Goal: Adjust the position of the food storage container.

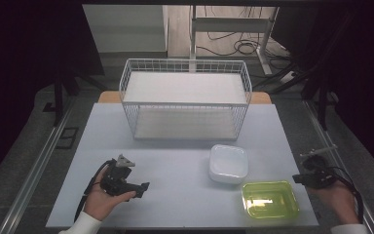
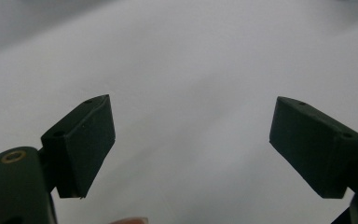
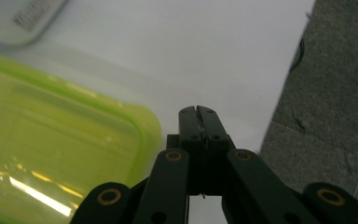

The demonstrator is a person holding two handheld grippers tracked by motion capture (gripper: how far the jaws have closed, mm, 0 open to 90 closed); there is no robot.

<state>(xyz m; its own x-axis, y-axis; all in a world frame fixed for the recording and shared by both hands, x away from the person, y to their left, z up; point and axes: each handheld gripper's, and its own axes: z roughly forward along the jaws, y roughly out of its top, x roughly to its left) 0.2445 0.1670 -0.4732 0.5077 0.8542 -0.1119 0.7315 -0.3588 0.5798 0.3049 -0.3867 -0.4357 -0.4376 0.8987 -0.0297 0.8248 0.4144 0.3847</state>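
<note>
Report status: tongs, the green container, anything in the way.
Left tongs open, empty, over bare table. Right tongs shut, empty, beside the green container, not touching. White lid sits just behind container; wire rack farther back, clear.

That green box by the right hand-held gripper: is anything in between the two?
No. The right hand-held gripper, jaws shut and empty, sits just off the table edge beside the green box, with bare white table between them. The white container lies beyond the box.
</note>
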